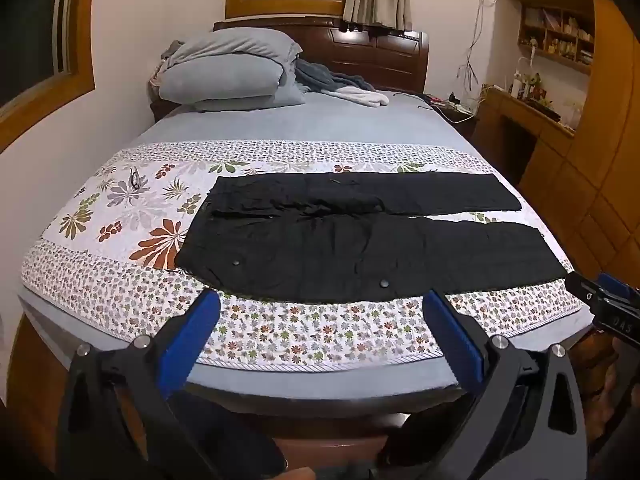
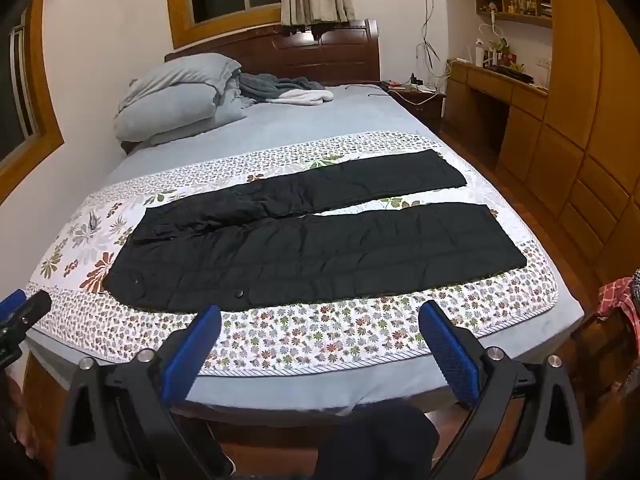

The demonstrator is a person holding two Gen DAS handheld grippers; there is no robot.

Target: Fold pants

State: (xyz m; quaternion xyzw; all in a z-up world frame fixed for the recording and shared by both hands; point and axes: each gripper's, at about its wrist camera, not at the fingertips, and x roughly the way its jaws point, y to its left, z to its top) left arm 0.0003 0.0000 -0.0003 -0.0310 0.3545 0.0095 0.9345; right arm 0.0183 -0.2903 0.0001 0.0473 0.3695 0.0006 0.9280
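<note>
Black pants point(image 1: 360, 236) lie flat across the floral quilt point(image 1: 120, 208) on the bed, waist at the left, both legs spread apart and running right. They also show in the right wrist view point(image 2: 312, 240). My left gripper point(image 1: 320, 304) is open and empty, hovering over the quilt's near border just in front of the waist and seat. My right gripper point(image 2: 320, 316) is open and empty, in front of the near leg. The right gripper's tip point(image 1: 600, 300) shows at the right edge of the left wrist view.
Folded grey bedding and pillows point(image 1: 232, 68) are piled at the headboard. Eyeglasses point(image 1: 135, 179) lie on the quilt left of the waist. A wooden desk point(image 2: 496, 88) and cabinets stand at the right. The bed's near edge point(image 1: 320, 380) is just below the grippers.
</note>
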